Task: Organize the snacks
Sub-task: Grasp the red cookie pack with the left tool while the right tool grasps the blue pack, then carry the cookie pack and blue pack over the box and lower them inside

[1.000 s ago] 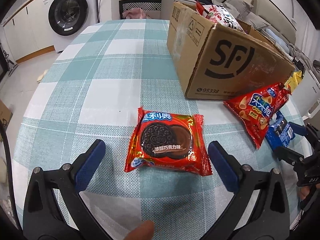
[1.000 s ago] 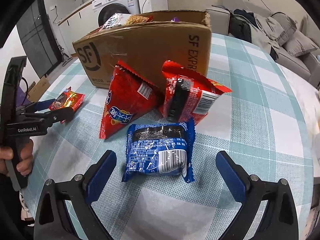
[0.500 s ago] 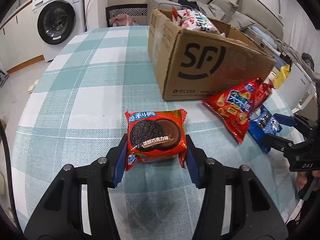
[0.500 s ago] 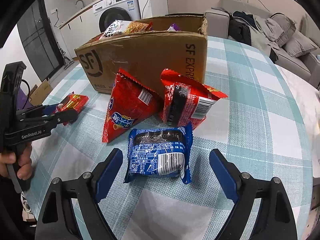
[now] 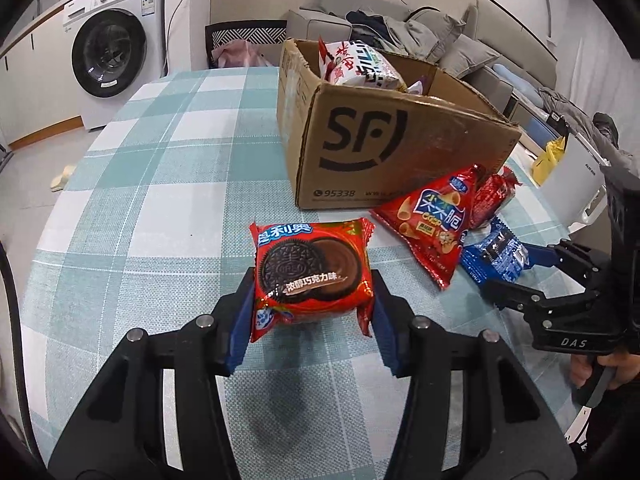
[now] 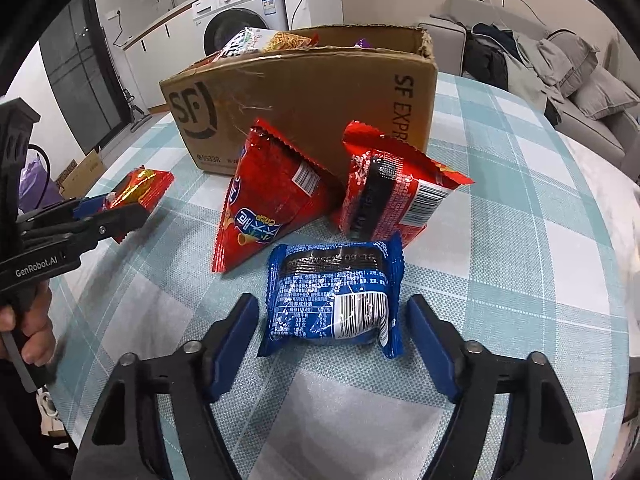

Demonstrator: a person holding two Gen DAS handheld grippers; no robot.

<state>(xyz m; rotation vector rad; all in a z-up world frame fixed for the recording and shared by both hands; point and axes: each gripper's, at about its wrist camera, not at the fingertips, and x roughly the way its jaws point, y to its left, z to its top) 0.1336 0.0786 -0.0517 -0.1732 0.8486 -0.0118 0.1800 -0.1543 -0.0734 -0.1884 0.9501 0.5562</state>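
Left claw (image 5: 314, 316), wide open a second ago, now clamps the red Oreo packet (image 5: 312, 270), lifted just clear of the checked worktop (image 5: 152, 184) (first pickup secured). Right claw (image 6: 332, 344) is closing around the blue snack packet (image 6: 334, 296), pads not yet touching it; both presumably go next to the SF cardboard box (image 5: 384, 156).
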